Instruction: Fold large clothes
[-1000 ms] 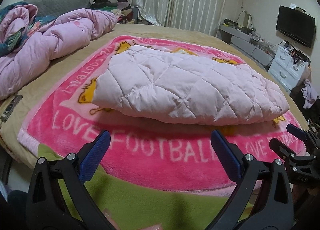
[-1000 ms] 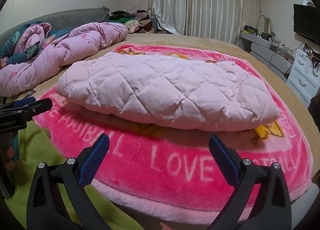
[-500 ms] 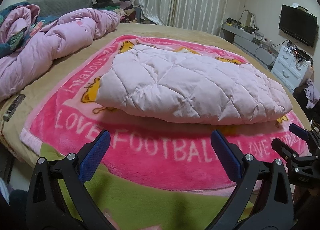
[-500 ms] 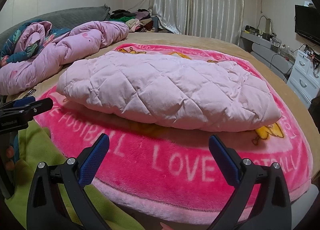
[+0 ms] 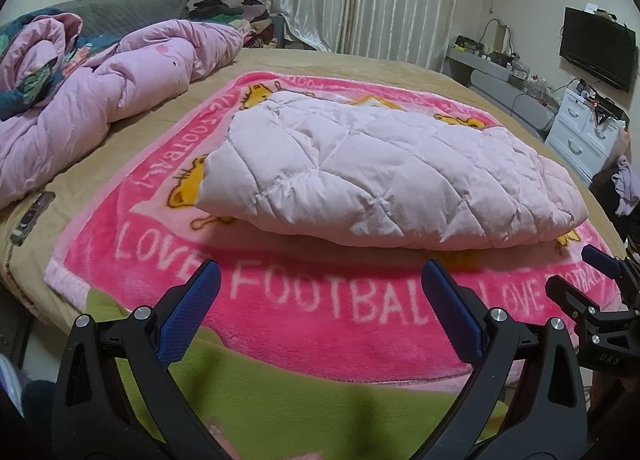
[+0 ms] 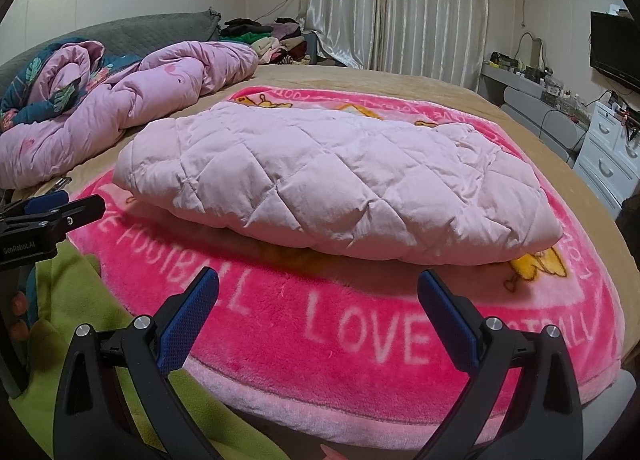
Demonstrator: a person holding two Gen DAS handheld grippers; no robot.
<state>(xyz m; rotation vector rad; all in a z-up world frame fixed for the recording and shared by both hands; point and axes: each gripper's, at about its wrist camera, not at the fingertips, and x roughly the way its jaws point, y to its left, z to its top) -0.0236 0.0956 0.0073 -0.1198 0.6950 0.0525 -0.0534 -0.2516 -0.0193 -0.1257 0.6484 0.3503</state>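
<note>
A pale pink quilted jacket lies folded into a thick bundle on a pink "LOVE FOOTBALL" blanket; it also shows in the right wrist view. My left gripper is open and empty, held above the blanket's near edge, short of the jacket. My right gripper is open and empty, also short of the jacket's front fold. The right gripper shows at the right edge of the left wrist view. The left gripper shows at the left edge of the right wrist view.
A crumpled pink duvet lies on the bed's left side. A remote lies near the left edge. A green cloth hangs at the front. White drawers and a TV stand to the right.
Both grippers have shifted slightly left and a little closer along the bed's front. The jacket has not moved, and both stay open.
</note>
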